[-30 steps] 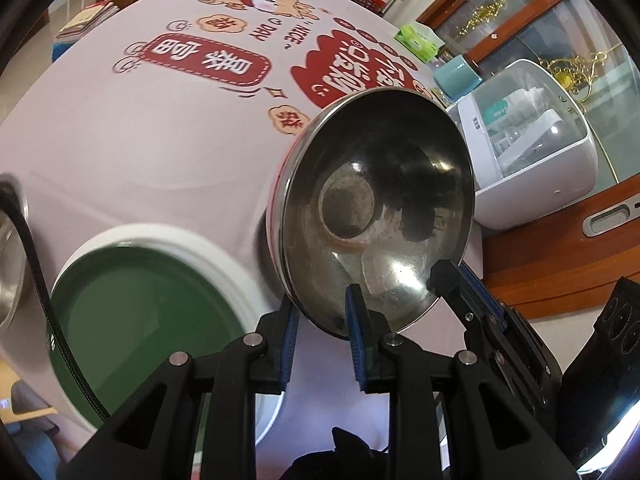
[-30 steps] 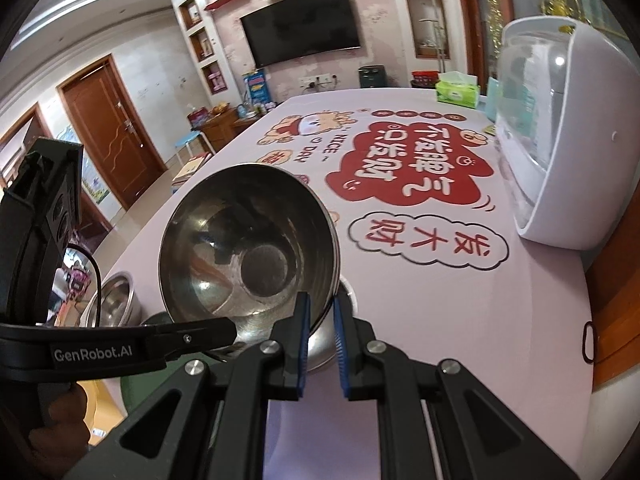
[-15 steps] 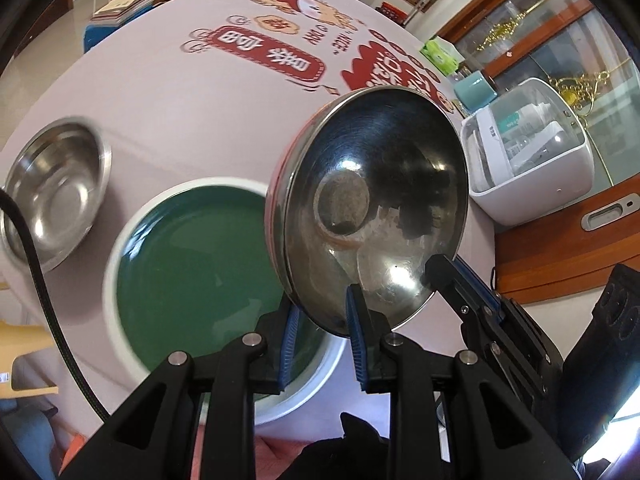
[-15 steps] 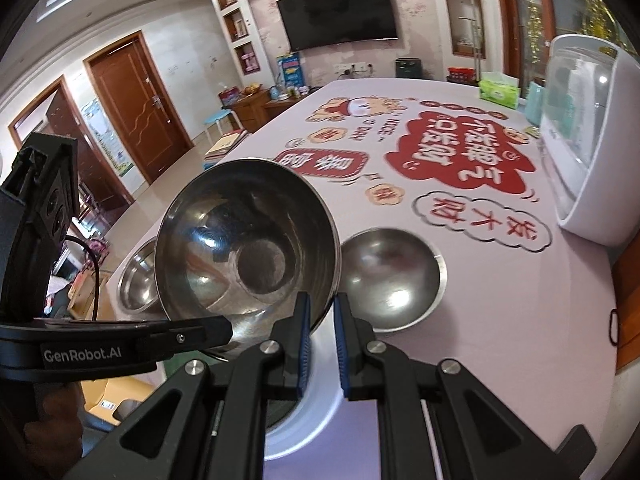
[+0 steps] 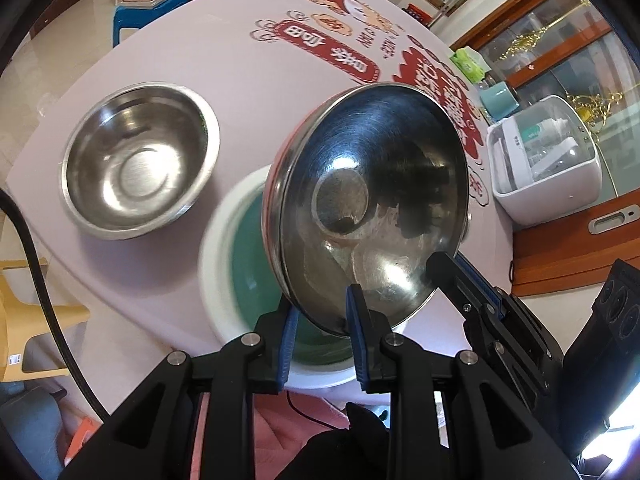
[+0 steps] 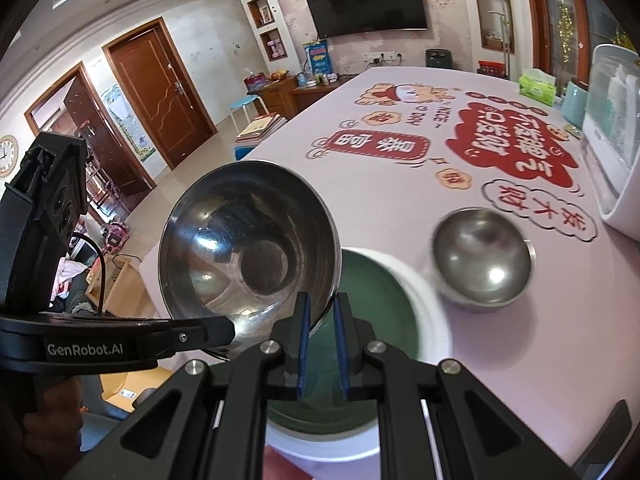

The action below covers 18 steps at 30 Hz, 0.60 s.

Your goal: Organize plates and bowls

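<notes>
Both grippers hold one large steel bowl [image 5: 372, 208] by its rim, tilted up in the air above a green plate with a white rim [image 5: 248, 276]. My left gripper [image 5: 320, 344] is shut on the bowl's near rim. My right gripper [image 6: 322, 344] is shut on the rim of the same bowl [image 6: 248, 256]; its fingers [image 5: 464, 276] show at the bowl's right edge. The plate also shows under the bowl in the right wrist view [image 6: 416, 304]. A second steel bowl [image 5: 136, 160] stands upright on the table to the left. A third bowl [image 6: 484, 260] lies upside down right of the plate.
The table has a pink cloth with red printed signs [image 6: 512, 148]. A white box with a clear lid [image 5: 548, 160] stands at the right edge, with a teal cup [image 5: 496, 98] and a green tissue pack [image 6: 538, 86] behind it. A yellow stool [image 5: 36, 320] stands beside the table.
Both grippers have lifted and drawn back with the held bowl. The green plate, the upright bowl on the left and the overturned bowl on the right have come into fuller view.
</notes>
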Tool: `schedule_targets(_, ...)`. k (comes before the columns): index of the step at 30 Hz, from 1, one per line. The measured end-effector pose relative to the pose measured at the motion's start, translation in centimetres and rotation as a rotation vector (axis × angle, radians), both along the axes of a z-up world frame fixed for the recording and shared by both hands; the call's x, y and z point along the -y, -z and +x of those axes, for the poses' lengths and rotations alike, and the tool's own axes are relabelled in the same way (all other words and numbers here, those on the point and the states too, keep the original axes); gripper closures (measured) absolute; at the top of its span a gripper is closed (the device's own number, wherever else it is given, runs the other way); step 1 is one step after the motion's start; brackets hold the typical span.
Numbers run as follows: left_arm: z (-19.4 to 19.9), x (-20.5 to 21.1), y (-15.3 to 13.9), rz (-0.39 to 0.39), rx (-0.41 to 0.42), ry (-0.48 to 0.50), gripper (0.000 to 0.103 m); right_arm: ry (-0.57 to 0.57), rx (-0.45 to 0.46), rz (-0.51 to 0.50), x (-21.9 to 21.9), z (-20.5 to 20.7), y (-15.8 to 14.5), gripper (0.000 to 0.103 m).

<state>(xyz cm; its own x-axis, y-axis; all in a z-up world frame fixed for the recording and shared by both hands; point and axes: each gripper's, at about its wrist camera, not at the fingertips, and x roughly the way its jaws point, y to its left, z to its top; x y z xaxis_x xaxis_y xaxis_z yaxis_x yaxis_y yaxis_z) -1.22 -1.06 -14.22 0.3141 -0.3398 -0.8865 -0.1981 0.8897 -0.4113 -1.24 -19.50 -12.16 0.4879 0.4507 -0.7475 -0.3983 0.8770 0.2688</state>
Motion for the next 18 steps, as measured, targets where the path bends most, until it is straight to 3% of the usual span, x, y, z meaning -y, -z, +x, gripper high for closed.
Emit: schedule_targets(18,-0.3,-9.9,1.0,0.007,-0.04,-0.038,0.08,-0.052,-0.027,-0.014,-10.2,0.7,0.9,0.091)
